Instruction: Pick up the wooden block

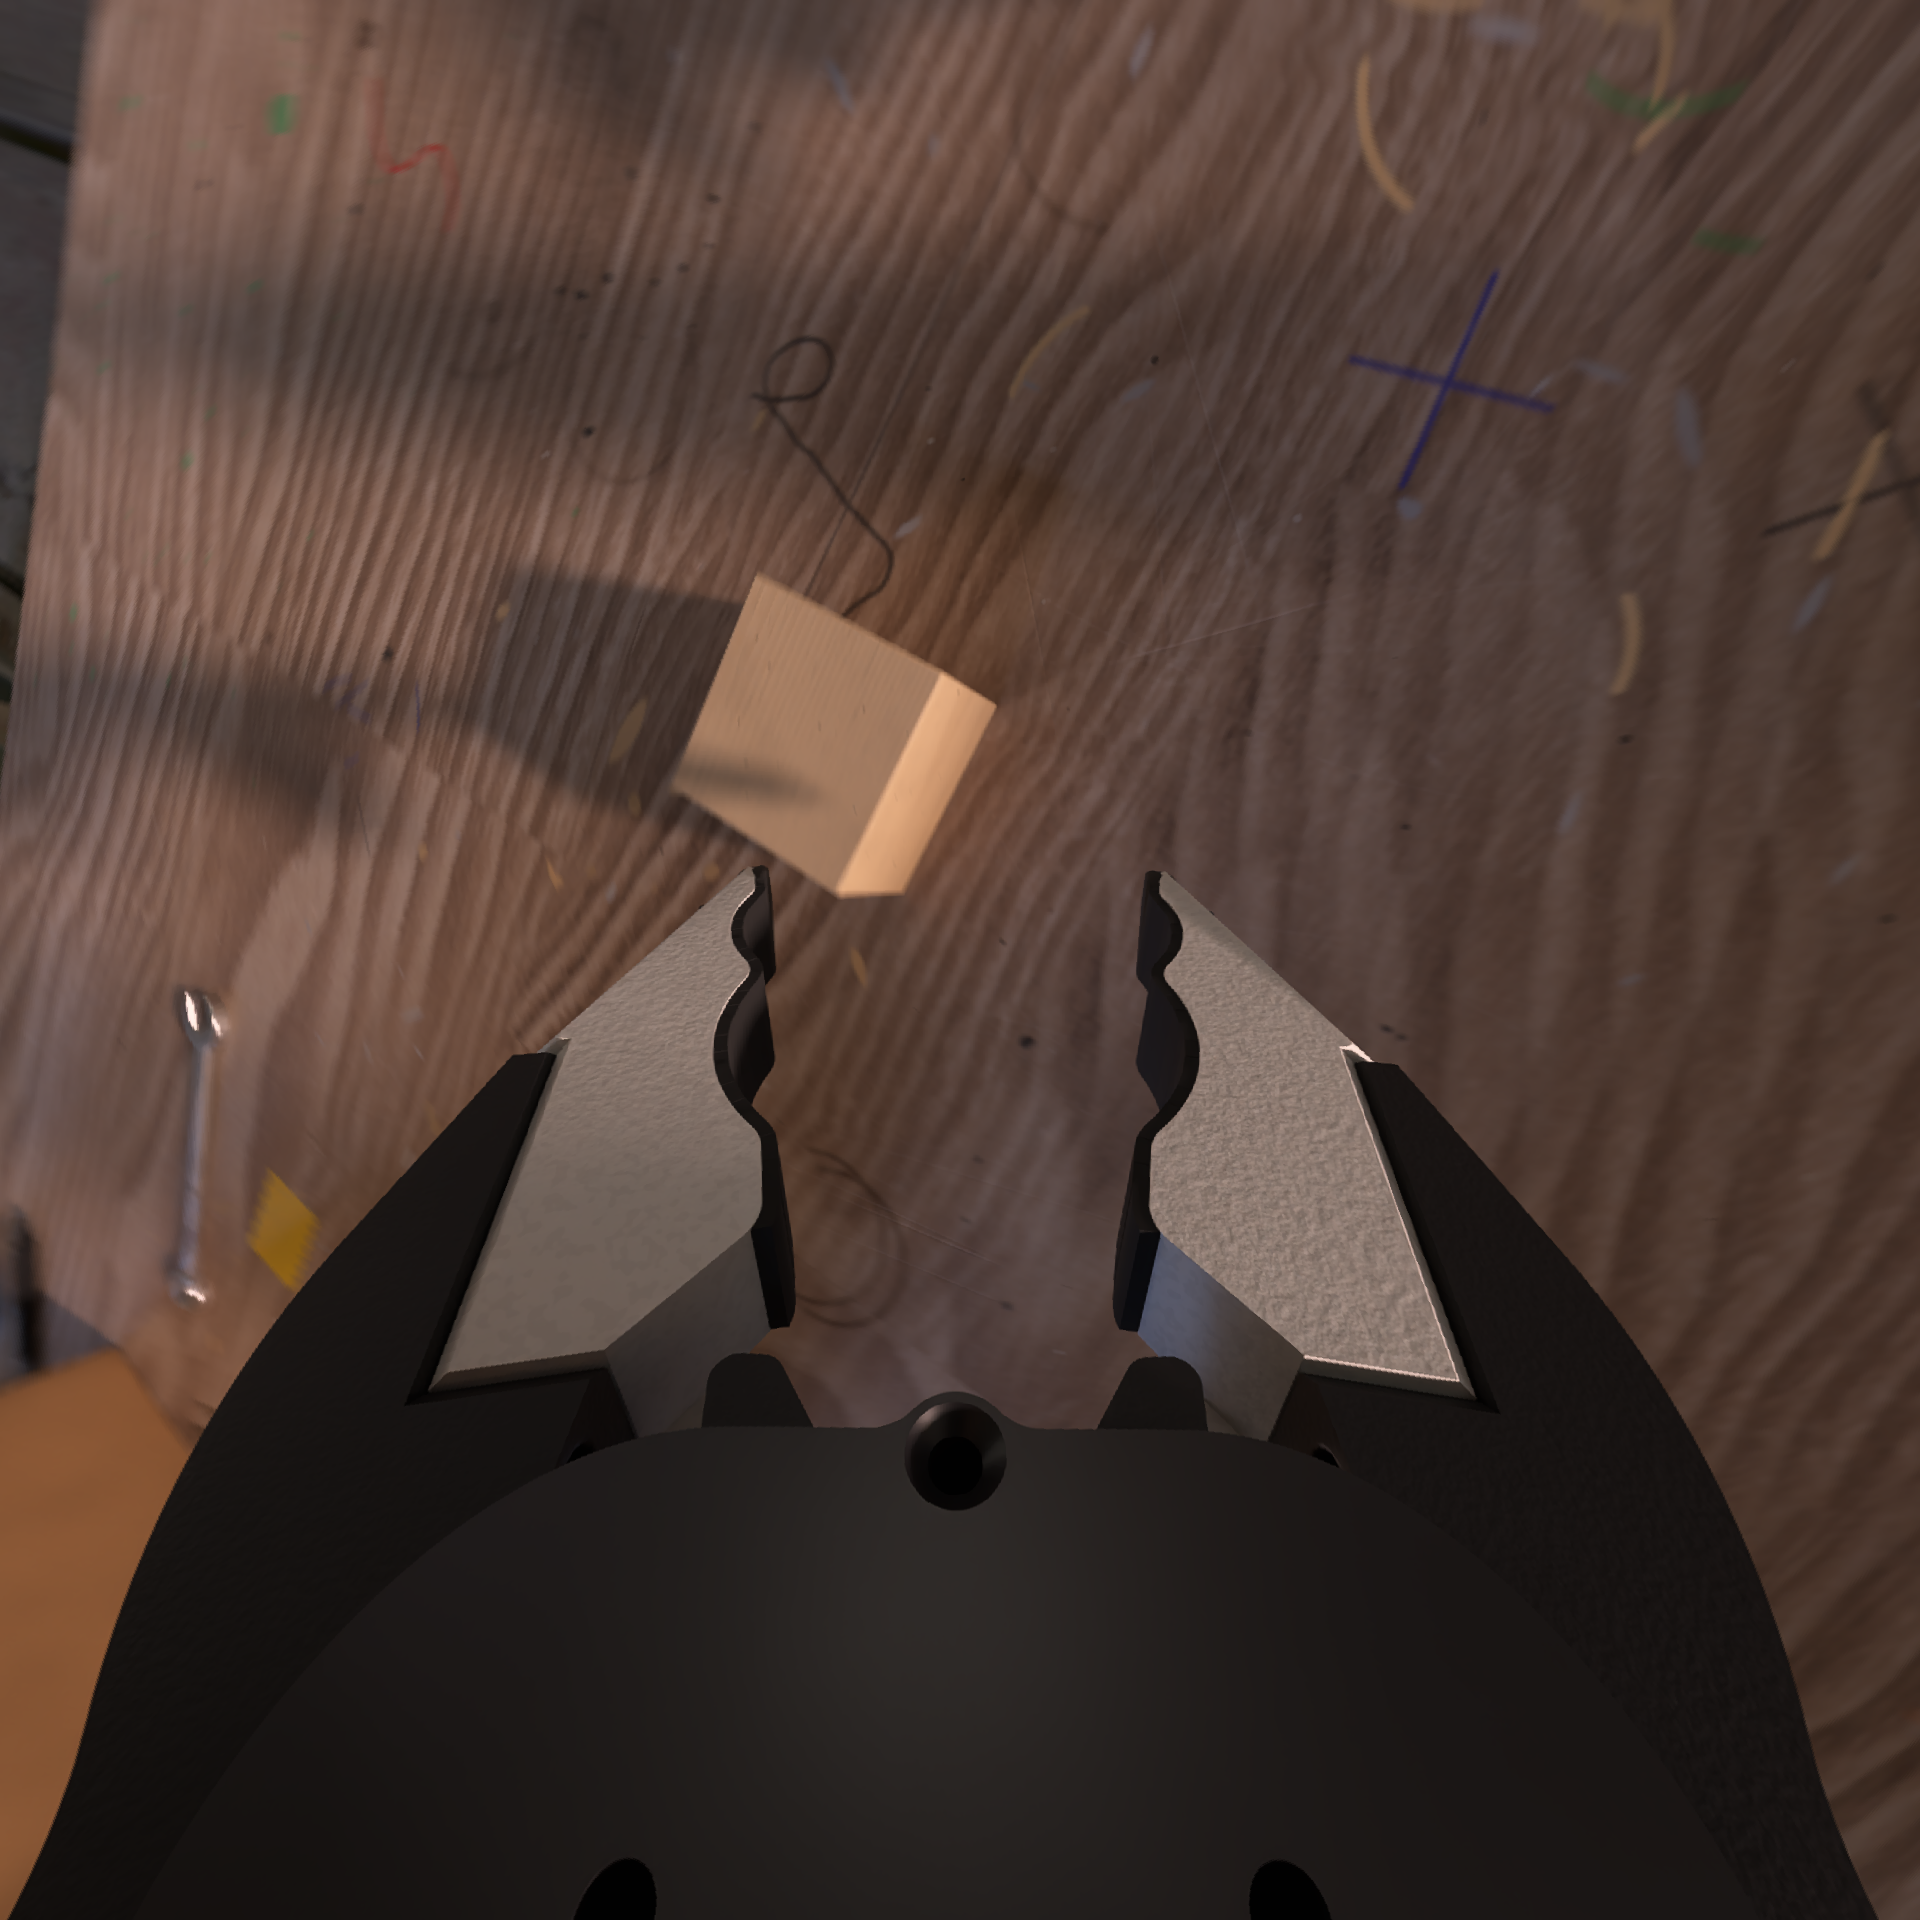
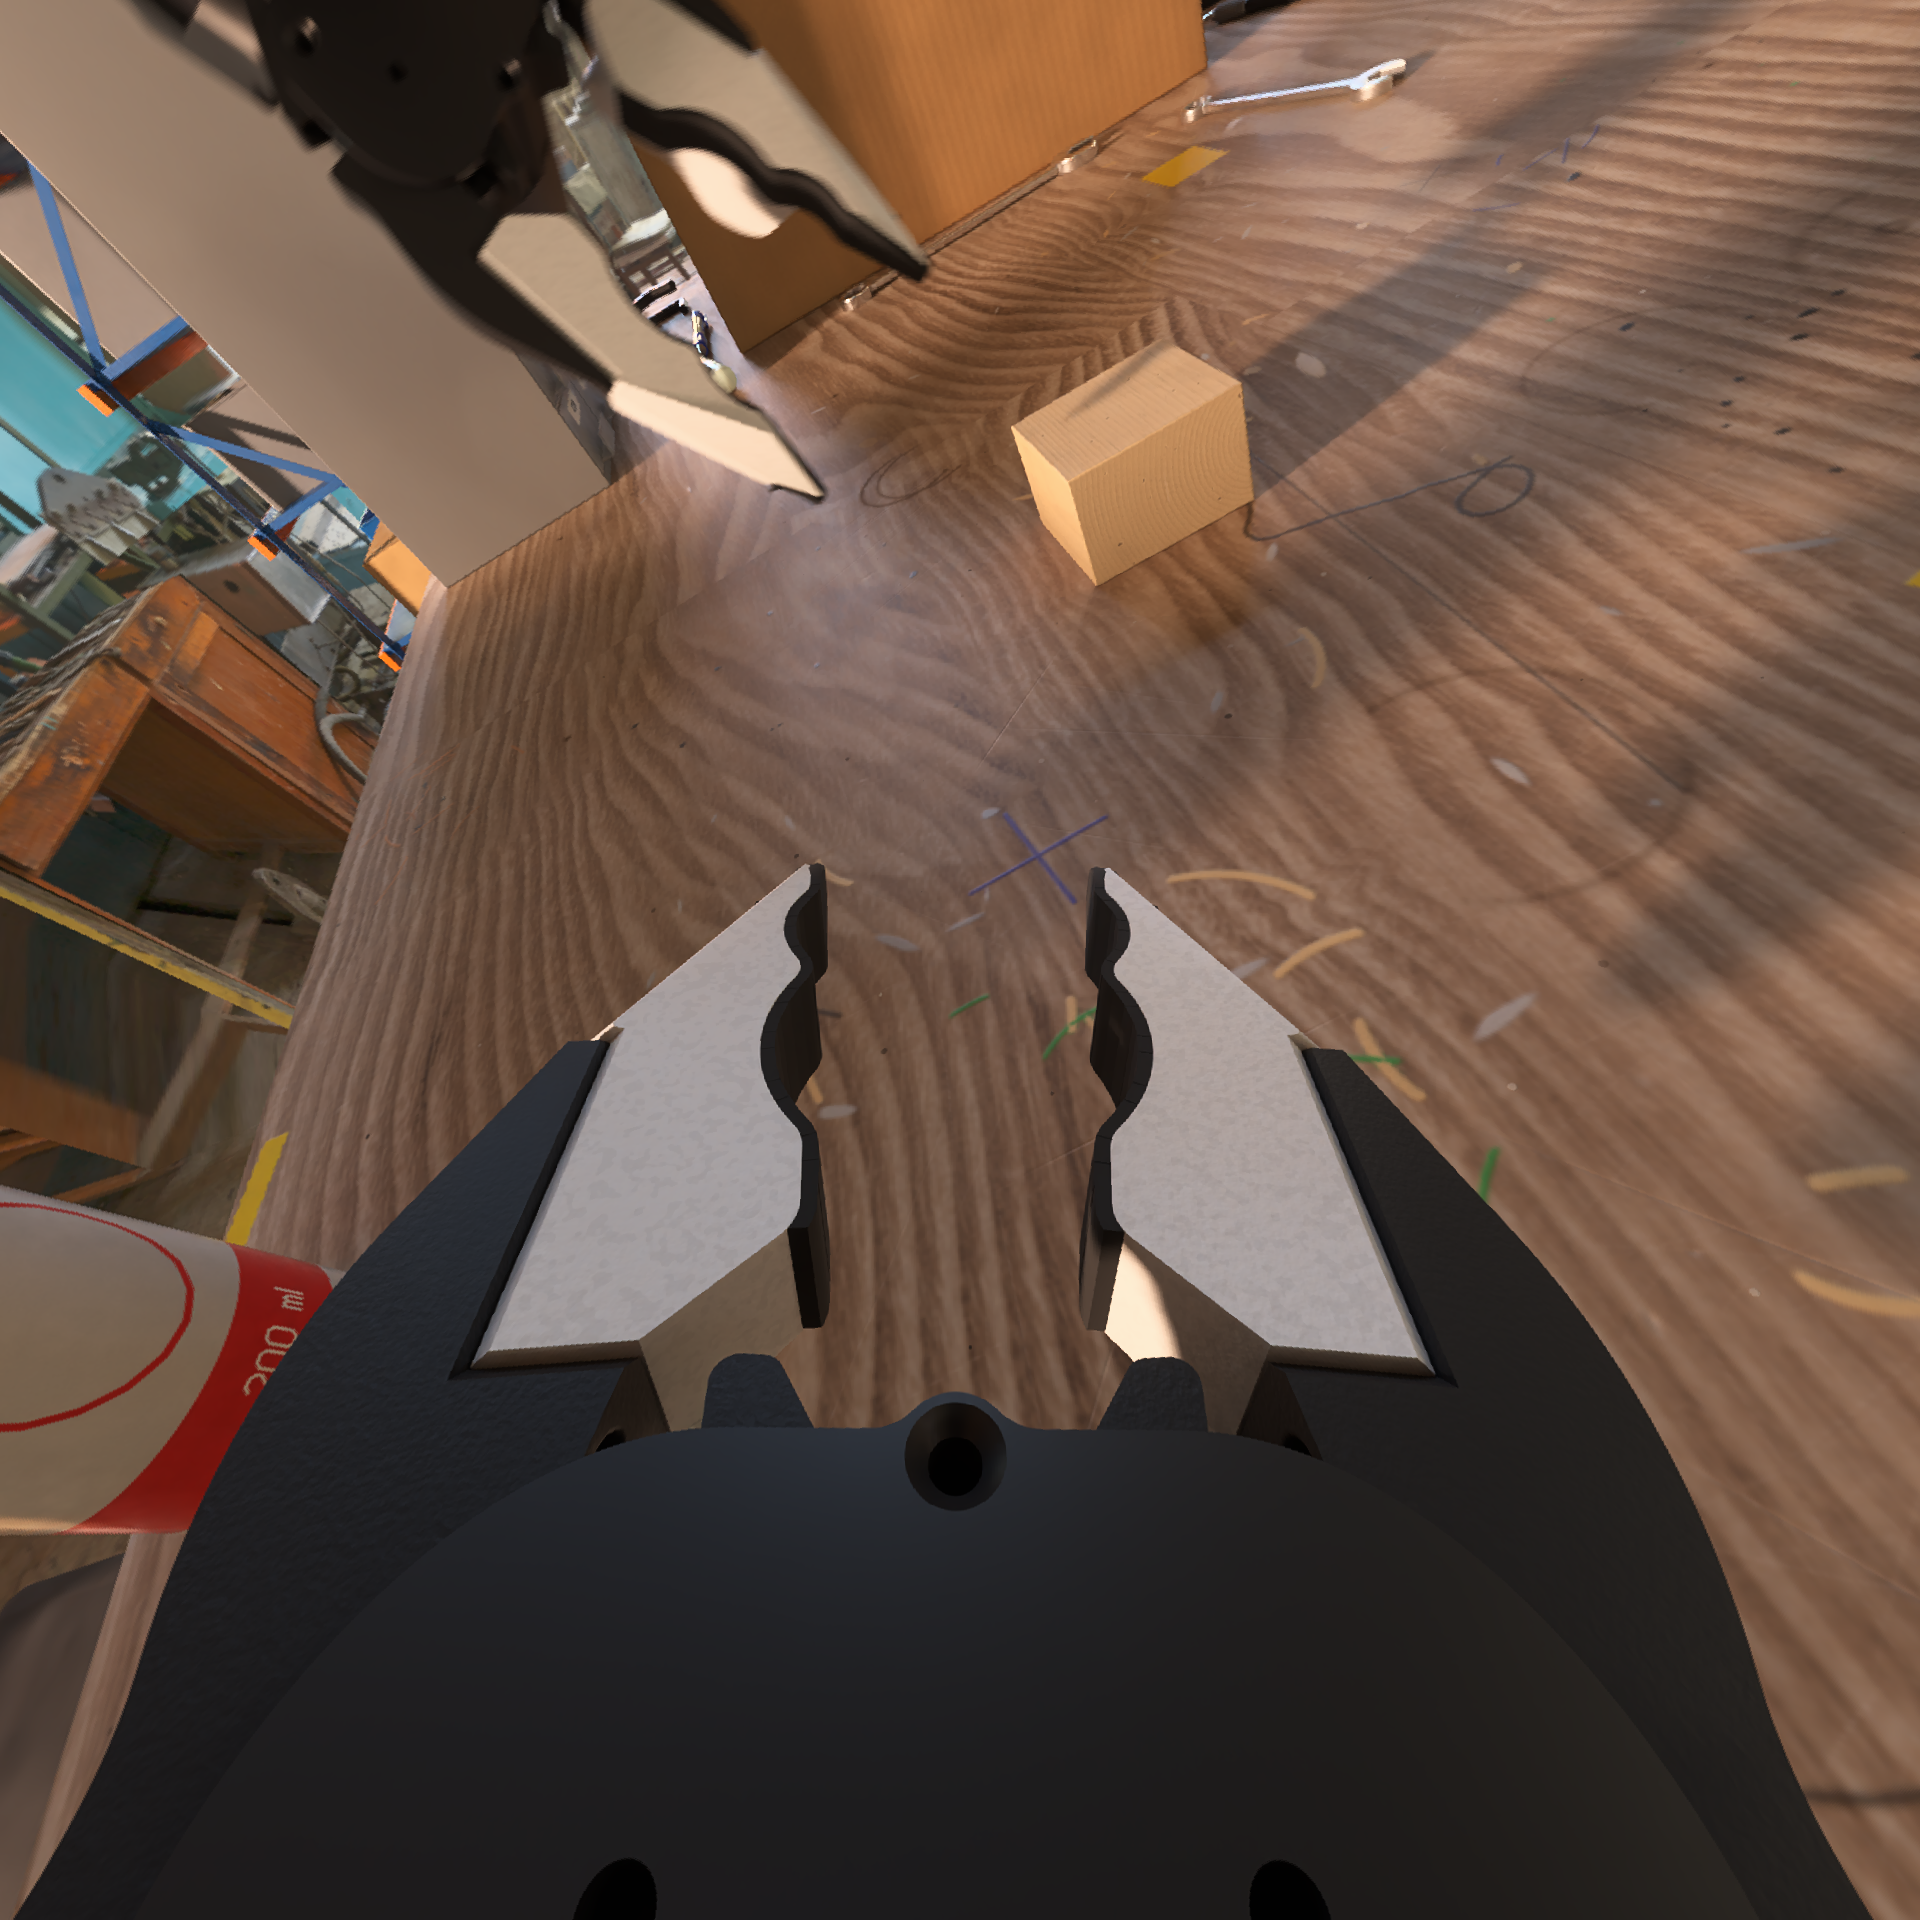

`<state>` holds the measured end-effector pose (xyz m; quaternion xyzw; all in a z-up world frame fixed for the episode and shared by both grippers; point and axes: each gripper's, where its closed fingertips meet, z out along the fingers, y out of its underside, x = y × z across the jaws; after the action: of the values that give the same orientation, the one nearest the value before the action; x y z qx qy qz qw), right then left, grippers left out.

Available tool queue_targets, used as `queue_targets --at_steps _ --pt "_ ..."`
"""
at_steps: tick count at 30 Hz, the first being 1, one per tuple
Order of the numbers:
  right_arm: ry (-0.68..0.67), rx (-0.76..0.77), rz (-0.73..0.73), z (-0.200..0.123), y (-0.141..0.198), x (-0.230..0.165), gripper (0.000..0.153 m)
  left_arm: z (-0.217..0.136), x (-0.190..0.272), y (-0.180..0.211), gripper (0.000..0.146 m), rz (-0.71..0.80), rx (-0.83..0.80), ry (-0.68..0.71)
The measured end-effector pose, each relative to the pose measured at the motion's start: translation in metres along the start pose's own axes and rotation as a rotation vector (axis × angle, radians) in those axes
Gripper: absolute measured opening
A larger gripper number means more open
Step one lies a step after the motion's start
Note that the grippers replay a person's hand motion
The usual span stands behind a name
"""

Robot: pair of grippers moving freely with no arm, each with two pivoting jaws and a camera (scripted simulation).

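Note:
A pale wooden block lies on the brown wooden table, just beyond my left gripper and a little left of its centre line. The left gripper is open and empty, above the table. In the right wrist view the same block sits farther off, up and to the right of my right gripper, which is open and empty. The left gripper also shows there at the top left, hovering left of the block, jaws apart.
A silver wrench and a yellow patch lie at the left. A cardboard box stands behind the block, with the wrench beside it. A white and red container lies at the table's left edge. A blue cross mark is on the table.

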<state>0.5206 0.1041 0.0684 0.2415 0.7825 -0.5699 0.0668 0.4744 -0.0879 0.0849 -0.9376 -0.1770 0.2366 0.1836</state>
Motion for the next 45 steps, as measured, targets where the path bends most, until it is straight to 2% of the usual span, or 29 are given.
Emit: queue_targets --at_steps 4,6,8,12,17,20,24,28,32,37,41,45 --pt "0.001 -0.004 0.000 0.001 0.001 0.000 0.050 -0.029 0.022 0.027 0.074 -0.228 0.207 -0.046" --pt "0.005 -0.014 -0.002 0.002 0.001 0.000 0.050 -0.037 0.038 0.032 0.075 -0.320 0.311 0.004" --pt "0.009 -0.025 -0.007 0.003 0.002 0.001 0.050 -0.039 0.043 0.032 0.076 -0.342 0.372 0.062" --pt "0.019 -0.029 -0.018 0.003 0.003 0.000 0.050 -0.020 0.014 0.028 0.082 -0.167 0.212 0.019" --pt "0.019 -0.031 -0.020 0.004 0.003 0.000 0.050 0.022 -0.027 0.005 0.082 0.133 -0.024 0.106" --pt "0.019 -0.039 -0.022 0.004 0.004 0.000 0.050 0.048 -0.038 0.004 0.085 0.338 -0.188 0.139" --pt "0.017 -0.035 -0.018 0.004 0.004 0.000 0.050 0.073 -0.039 0.014 0.090 0.470 -0.281 0.230" --pt "0.004 -0.035 -0.005 0.004 0.004 0.000 0.049 0.085 -0.043 0.017 0.096 0.479 -0.266 0.279" --pt "0.000 -0.044 -0.004 0.005 0.004 0.000 0.049 0.088 -0.036 0.011 0.096 0.421 -0.213 0.400" --pt "-0.005 -0.042 0.008 0.004 0.004 0.001 0.049 0.090 -0.032 0.010 0.097 0.393 -0.199 0.475" --pt "-0.007 -0.043 0.010 0.004 0.004 0.001 0.049 0.095 -0.029 0.019 0.101 0.389 -0.239 0.497" --pt "-0.005 -0.043 0.011 0.004 0.004 0.001 0.049 0.095 -0.025 0.017 0.097 0.375 -0.223 0.520"
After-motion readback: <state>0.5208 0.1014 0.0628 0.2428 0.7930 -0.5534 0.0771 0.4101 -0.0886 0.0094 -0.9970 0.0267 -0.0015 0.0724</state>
